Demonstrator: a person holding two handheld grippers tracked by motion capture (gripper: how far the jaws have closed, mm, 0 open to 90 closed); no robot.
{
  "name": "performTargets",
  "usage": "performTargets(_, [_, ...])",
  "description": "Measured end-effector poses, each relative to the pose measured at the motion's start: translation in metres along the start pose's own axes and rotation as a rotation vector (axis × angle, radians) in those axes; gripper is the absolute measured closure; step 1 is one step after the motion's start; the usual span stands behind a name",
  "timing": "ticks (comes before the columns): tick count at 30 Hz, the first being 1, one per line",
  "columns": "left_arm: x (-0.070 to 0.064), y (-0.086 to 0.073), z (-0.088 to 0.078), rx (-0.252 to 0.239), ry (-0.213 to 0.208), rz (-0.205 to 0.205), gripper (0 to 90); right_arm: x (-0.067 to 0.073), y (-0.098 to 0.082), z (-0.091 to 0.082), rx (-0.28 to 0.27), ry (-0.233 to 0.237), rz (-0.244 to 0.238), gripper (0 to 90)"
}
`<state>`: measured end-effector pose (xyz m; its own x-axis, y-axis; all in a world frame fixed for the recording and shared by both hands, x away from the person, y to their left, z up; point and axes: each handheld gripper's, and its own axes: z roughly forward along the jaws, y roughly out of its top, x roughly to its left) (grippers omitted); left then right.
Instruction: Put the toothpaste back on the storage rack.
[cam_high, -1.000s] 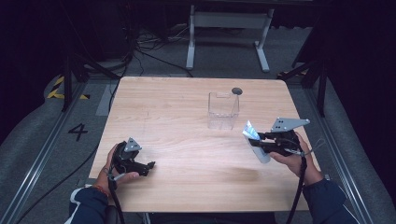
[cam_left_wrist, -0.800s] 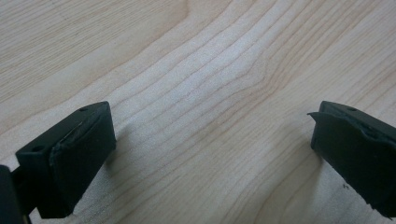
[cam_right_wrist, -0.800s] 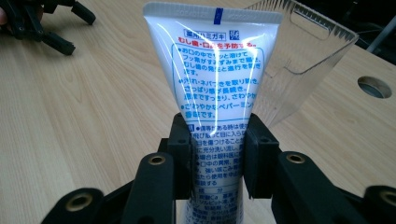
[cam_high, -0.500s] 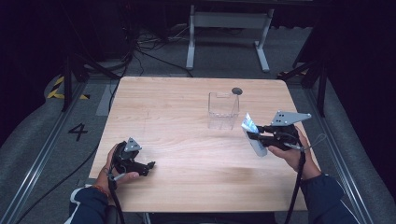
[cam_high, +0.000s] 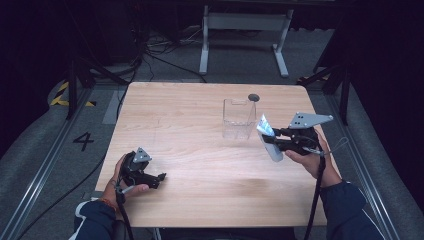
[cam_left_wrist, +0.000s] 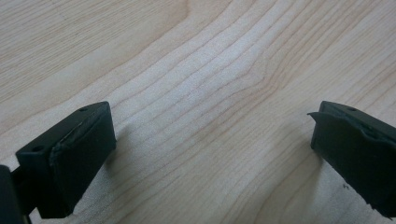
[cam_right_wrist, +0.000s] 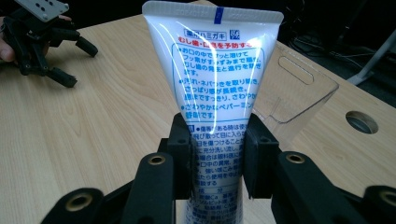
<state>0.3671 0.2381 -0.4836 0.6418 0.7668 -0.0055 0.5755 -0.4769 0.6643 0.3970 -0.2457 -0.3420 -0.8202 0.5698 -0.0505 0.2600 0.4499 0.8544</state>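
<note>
- Toothpaste tube (cam_right_wrist: 212, 70) sits clamped in your right gripper (cam_right_wrist: 217, 154), crimped end up, near the clear container (cam_high: 237, 119)
- Your left gripper (cam_high: 159, 181) rests spread apart on the table (cam_high: 190, 115)

The left gripper (cam_high: 159, 179) rests low near the table's (cam_high: 200, 200) front-left corner, jaws wide apart. The right gripper (cam_high: 266, 139) hovers near the right edge, jaws clamped.

Clear container (cam_high: 238, 119) sits right of table (cam_high: 170, 115) centre; your right gripper (cam_high: 274, 141) holds the tube (cam_high: 269, 138) just right of it, left gripper (cam_high: 159, 179) near-left.
</note>
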Motion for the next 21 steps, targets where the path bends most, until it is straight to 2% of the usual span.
performTargets(21, [0.0, 0.0, 0.0, 0.0, 0.0, 0.0, 0.3, -0.005, 0.026, 0.005, -0.038, -0.006, -0.025, 69.4])
